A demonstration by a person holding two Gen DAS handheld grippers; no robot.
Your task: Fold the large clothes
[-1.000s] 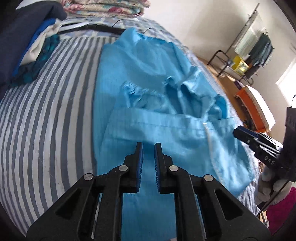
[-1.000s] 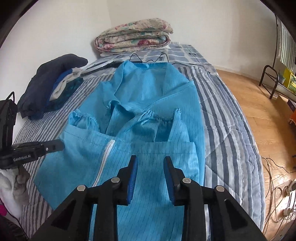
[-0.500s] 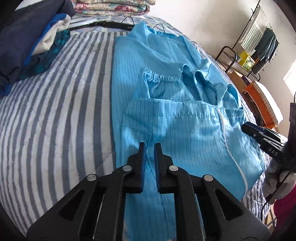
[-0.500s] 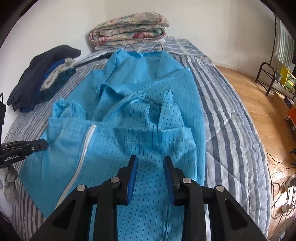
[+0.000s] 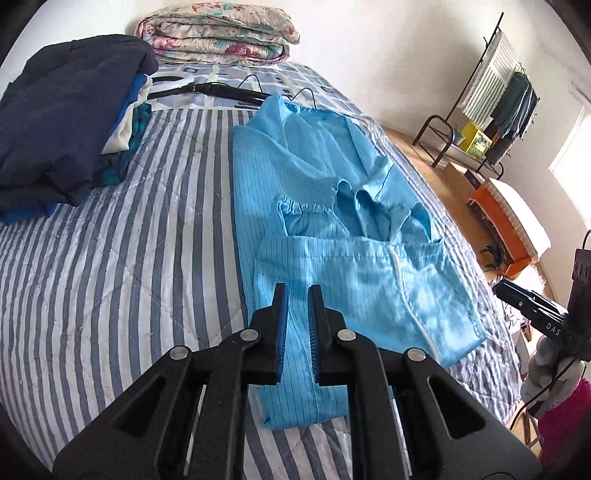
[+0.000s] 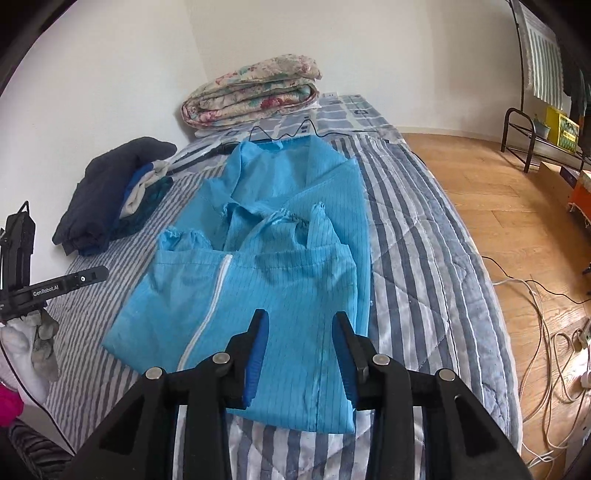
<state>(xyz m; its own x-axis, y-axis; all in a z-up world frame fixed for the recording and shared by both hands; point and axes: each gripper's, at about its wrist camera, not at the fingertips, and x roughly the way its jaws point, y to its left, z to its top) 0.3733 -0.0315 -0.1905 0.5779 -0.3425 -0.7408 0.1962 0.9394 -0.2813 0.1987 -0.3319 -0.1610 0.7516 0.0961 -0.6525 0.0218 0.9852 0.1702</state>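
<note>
Before you, a bed under a grey-and-white striped quilt, bearing a folded sky-blue pinstriped zip garment, a navy clothes pile, black hangers, a folded floral blanket.

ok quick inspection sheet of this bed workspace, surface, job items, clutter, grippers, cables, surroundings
surface: striped quilt on a bed, lightly wrinkled
job's things: blue garment lying partly folded, white zipper up, cuffs gathered mid-way
clutter: dark clothes pile, folded floral blanket, hangers at the head end
grippers: left gripper nearly shut, nothing between the jaws; right gripper jaws opening, empty, above the garment's near edge
cables: white and black cords on the floor
surroundings: wooden floor, clothes rack, white wall
</note>
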